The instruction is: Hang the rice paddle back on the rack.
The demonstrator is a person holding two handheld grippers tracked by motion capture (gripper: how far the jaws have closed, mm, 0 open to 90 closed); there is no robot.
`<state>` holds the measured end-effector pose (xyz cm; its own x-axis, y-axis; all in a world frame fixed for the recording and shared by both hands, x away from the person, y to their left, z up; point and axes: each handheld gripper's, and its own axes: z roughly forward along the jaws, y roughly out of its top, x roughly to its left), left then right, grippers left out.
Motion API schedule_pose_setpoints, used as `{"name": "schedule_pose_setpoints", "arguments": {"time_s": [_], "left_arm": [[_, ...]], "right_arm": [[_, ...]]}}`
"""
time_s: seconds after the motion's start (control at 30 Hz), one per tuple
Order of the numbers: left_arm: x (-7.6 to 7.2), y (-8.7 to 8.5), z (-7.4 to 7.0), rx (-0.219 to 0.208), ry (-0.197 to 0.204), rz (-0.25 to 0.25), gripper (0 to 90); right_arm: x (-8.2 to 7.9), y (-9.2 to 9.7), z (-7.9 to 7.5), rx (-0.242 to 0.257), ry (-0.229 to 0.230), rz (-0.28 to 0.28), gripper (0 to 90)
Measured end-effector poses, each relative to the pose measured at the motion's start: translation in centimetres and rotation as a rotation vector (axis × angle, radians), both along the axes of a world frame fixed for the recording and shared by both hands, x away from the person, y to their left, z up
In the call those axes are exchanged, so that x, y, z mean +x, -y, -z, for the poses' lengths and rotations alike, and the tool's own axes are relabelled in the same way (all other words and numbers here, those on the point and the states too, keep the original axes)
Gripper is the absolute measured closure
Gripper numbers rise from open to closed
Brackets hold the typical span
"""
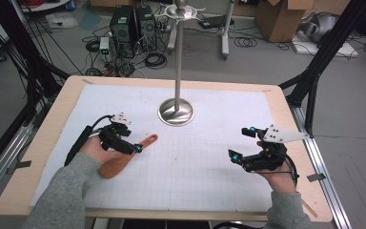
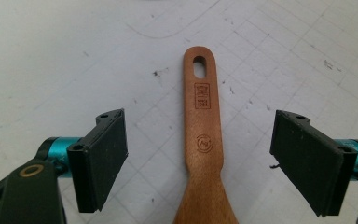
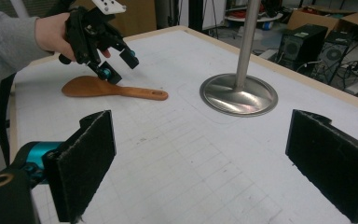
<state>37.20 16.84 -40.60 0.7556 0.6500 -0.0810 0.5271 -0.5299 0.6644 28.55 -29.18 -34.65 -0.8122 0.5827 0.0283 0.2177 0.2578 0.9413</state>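
1. Now, the spatula (image 1: pixel 124 157) lies flat on the white sheet (image 1: pixel 195 167) in the left half of the surface (image 1: pixel 57 119), its broad blade toward the near-left corner and its handle pointing toward the middle.
2. Left tongs (image 1: pixel 132 141) hover over the spatula, pointed down at it (in the left gripper view the handle (image 2: pixel 203 126) runs up between the two black pads (image 2: pixel 100 156), with clear sheet on either side).
3. Those tongs are spread wide; the pads do not touch the wood.
4. A hole (image 2: pixel 199 66) pierces the handle's tip, with a stamped mark just below it.
5. Right tongs (image 1: pixel 244 143) are held above the right half of the surface, near its right edge, well apart from the spatula; they are spread too, with nothing between them.
6. A metal stand (image 1: pixel 176 112) rests on its round base toward the far edge, roughly midway across, its pole rising straight up.
7. From the right gripper view, the spatula (image 3: pixel 114 88) lies left of the stand's base (image 3: pixel 238 95), apart from it.
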Motion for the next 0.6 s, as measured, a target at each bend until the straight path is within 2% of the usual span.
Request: {"name": "schedule_pose_setpoints", "arguments": {"time_s": [0.17, 0.47, 0.53, 0.57, 0.6], "left_arm": [[0.6, 0.9, 0.2, 0.054, -0.011, 0.013, 20.9], [1.1, 2.0, 0.6, 0.077, -0.033, 0.043, 24.0], [1.1, 2.1, 0.7, 0.090, -0.043, 0.048, 25.2], [1.3, 2.2, 0.7, 0.110, -0.045, 0.057, 26.2], [1.2, 2.3, 0.8, 0.108, -0.037, 0.048, 26.2]], "right_arm": [[0.0, 0.1, 0.0, 0.002, -0.008, -0.001, 7.0], [-0.1, 0.2, -0.1, 0.010, -0.005, -0.001, 7.0], [-0.1, 0.1, -0.1, 0.004, -0.004, 0.001, 7.0], [-0.2, 0.0, -0.1, 0.002, 0.003, -0.005, 7.2], [-0.2, 0.0, -0.1, 0.002, 0.003, -0.005, 7.2]]}}
